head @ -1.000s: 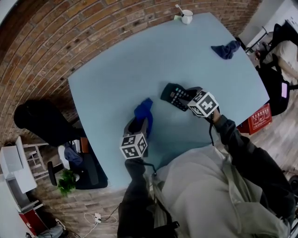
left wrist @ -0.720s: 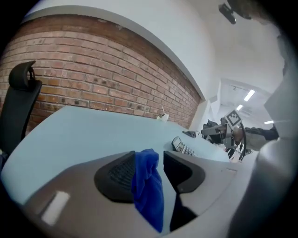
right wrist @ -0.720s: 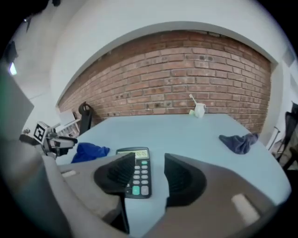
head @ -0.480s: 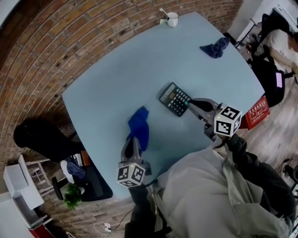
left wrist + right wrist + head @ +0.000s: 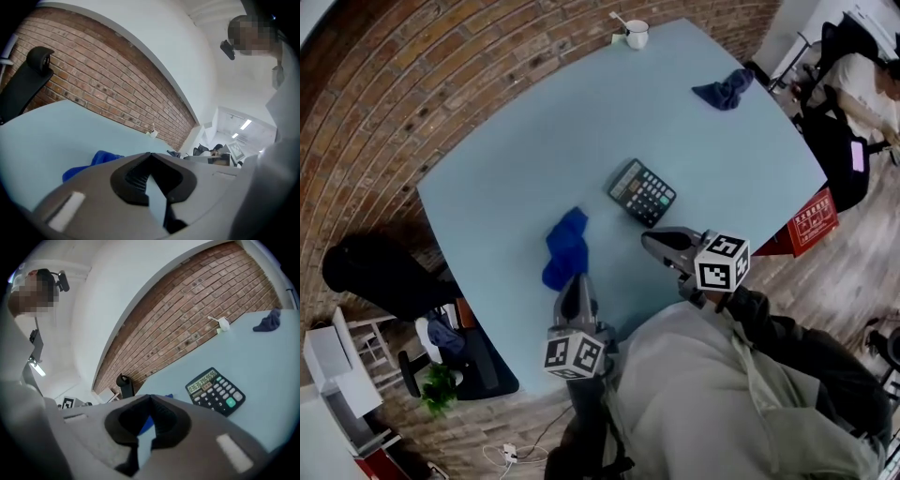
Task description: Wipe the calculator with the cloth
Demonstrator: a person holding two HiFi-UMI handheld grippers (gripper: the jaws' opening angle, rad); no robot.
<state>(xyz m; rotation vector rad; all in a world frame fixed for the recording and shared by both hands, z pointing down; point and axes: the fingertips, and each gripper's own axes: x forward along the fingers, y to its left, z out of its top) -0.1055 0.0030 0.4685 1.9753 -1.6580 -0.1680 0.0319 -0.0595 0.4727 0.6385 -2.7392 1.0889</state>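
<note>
We hold our left gripper (image 5: 576, 281) and right gripper (image 5: 649, 242) above the table (image 5: 506, 159), jaws just closed on nothing. The calculator (image 5: 642, 192) lies mid-table, the blue cloth (image 5: 565, 247) beside it, apart.

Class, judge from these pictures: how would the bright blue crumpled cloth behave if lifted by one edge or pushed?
The bright blue crumpled cloth lies in soft folds, so it would probably hang limp. It looks thin, so it is likely light. On the smooth pale blue table, a push would probably bunch it rather than slide it whole.
</note>
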